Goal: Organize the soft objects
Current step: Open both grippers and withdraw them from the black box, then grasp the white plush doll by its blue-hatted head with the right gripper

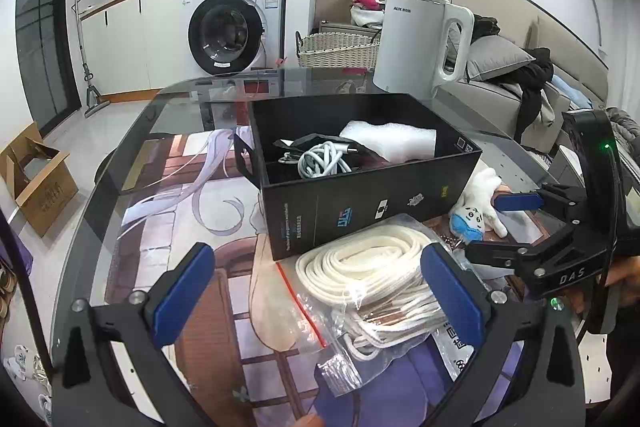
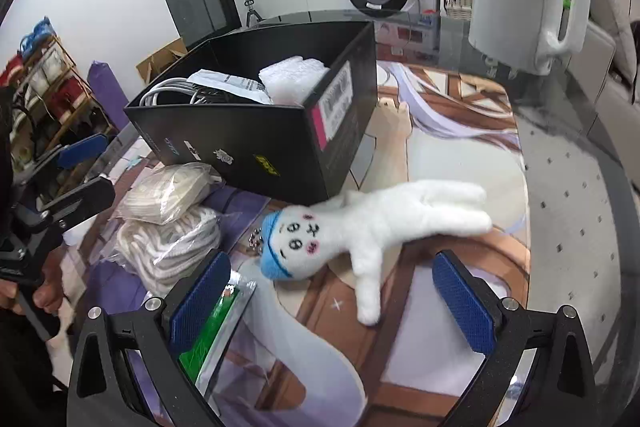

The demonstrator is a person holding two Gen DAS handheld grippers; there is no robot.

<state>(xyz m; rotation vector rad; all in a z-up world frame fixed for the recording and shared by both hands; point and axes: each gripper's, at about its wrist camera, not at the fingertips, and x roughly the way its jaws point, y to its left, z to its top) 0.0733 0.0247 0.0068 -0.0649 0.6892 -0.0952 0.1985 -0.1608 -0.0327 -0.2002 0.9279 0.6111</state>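
Observation:
A clear bag of coiled white rope (image 1: 368,275) lies on the printed mat in front of a black open box (image 1: 360,195). My left gripper (image 1: 318,291) is open above it, its right pad (image 1: 452,291) over the bag's edge. A white plush toy with a blue cap (image 2: 372,227) lies flat beside the box (image 2: 260,135). My right gripper (image 2: 332,303) is open just short of the toy, gripping nothing. The box holds a grey cable (image 1: 320,159) and white foam wrap (image 1: 392,139). Each gripper shows in the other's view: the right gripper (image 1: 496,227), the left gripper (image 2: 86,175).
A white kettle (image 1: 420,43) stands on the glass table behind the box. A second bag of pale material (image 2: 168,195) rests on the rope bag (image 2: 168,251). A green-printed packet (image 2: 208,323) lies under my right gripper's left finger. A washing machine, basket and sofa are beyond the table.

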